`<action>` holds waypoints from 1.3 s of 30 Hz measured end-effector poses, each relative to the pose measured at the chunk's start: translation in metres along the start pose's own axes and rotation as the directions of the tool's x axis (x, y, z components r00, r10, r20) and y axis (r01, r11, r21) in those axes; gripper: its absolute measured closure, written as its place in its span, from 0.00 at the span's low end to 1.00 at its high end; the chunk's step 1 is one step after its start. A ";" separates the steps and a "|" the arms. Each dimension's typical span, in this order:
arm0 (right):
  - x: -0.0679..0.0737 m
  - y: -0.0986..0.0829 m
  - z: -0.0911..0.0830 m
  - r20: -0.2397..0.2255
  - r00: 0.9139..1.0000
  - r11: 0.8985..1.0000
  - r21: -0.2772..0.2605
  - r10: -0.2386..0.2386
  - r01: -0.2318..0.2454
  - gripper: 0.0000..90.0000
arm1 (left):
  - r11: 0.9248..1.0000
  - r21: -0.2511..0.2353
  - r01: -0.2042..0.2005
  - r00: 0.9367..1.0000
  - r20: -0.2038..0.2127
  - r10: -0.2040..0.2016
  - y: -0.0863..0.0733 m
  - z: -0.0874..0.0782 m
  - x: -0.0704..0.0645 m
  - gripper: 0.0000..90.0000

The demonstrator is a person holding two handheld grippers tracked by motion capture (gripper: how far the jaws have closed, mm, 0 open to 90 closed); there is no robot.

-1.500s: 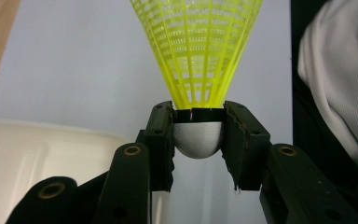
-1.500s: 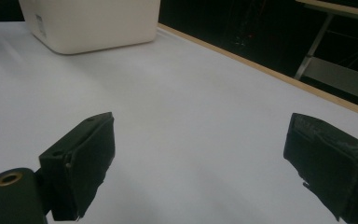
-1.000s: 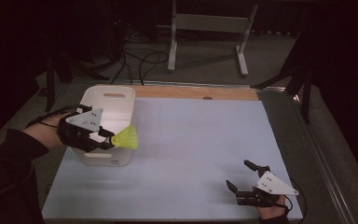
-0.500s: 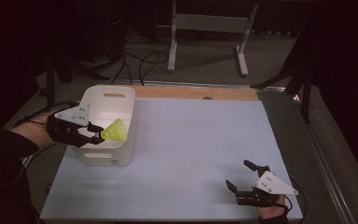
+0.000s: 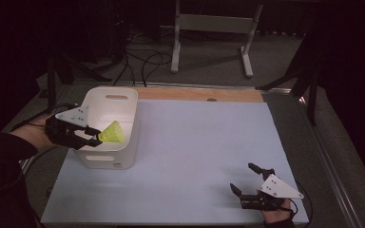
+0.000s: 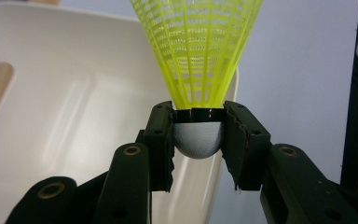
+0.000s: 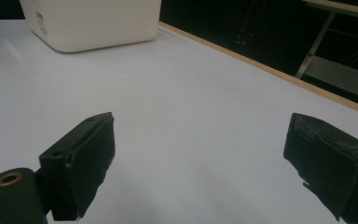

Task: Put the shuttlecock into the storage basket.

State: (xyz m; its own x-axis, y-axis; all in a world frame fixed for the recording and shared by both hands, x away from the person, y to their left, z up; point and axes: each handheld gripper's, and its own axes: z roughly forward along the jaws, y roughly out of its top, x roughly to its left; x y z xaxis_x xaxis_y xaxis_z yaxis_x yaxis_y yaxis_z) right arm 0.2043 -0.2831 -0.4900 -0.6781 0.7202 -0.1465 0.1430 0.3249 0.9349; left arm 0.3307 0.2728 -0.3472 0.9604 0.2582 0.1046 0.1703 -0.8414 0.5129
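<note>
Two grippers noted. Left gripper (image 5: 94, 137): clamping shuttlecock (image 5: 112, 133) by its white cork (image 6: 198, 139), holding it over bin (image 5: 123, 161), yellow skirt pointing away from the hand. Right gripper (image 5: 249, 182): resting at table (image 5: 195, 156) near corner, jaws standing wide apart, gripping nothing, well apart from bin.

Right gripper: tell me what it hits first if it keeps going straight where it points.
Likely nothing soon: the open right gripper faces bare white table. The white bin sits off to the side, beyond its line, though depth is unclear.
</note>
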 end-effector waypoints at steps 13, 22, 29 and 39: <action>0.000 0.000 0.000 -0.003 1.000 1.000 0.002 0.001 -0.001 0.10 | 0.996 0.075 0.040 0.999 -0.010 -0.039 -0.006 0.012 0.006 0.72; 0.000 0.000 0.000 -0.002 1.000 1.000 0.002 -0.002 0.002 0.10 | 0.991 0.116 0.065 0.998 0.005 -0.067 -0.003 0.023 0.009 0.72; 0.000 0.000 0.001 -0.006 1.000 1.000 0.004 -0.001 0.001 0.10 | 0.978 0.190 0.084 0.996 0.008 -0.087 -0.003 0.034 0.014 0.72; 0.000 0.000 0.000 -0.001 1.000 1.000 0.005 -0.002 0.002 0.10 | 0.978 0.185 0.101 0.995 -0.013 -0.100 0.001 0.037 0.016 0.70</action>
State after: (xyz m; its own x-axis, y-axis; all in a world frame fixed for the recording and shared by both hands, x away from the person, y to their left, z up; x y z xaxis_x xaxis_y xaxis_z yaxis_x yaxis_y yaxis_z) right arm 0.2041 -0.2826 -0.4903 -0.6795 0.7186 -0.1482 0.1451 0.3296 0.9329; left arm 0.3540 0.2588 -0.3766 0.9354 0.3476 0.0641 0.3043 -0.8841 0.3546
